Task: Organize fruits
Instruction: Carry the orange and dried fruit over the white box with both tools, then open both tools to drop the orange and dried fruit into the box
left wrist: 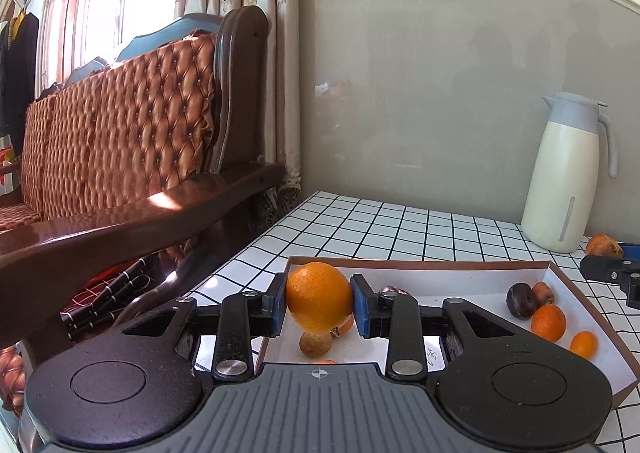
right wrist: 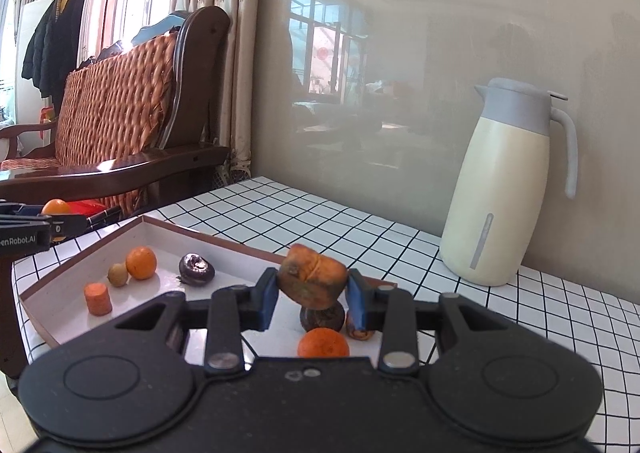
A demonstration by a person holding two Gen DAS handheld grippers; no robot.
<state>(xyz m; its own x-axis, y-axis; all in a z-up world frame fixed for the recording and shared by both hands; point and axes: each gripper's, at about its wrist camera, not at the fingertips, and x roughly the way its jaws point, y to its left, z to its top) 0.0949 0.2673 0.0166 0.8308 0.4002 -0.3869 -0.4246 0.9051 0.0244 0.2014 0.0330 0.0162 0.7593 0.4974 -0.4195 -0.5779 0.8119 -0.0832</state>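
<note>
Left hand-held gripper (left wrist: pixel 319 303) clamps an orange (left wrist: pixel 319 297) above the tray (left wrist: pixel 424 264); right hand-held gripper (right wrist: pixel 312 295) clamps a brown-orange chunk (right wrist: pixel 312 281) over the tray's near end, on the checked surface (right wrist: pixel 328 217).

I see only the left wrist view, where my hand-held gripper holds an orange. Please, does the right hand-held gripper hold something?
Observer: Yes. The right hand-held gripper is shut on a brown-orange chunk.
Operator: What lies below it?
Observer: A dark fruit and a small orange, in the tray.
Operator: My orange hides the tray's left end. What is there?
Observer: A cut carrot piece lies there, standing on its flat end.
</note>
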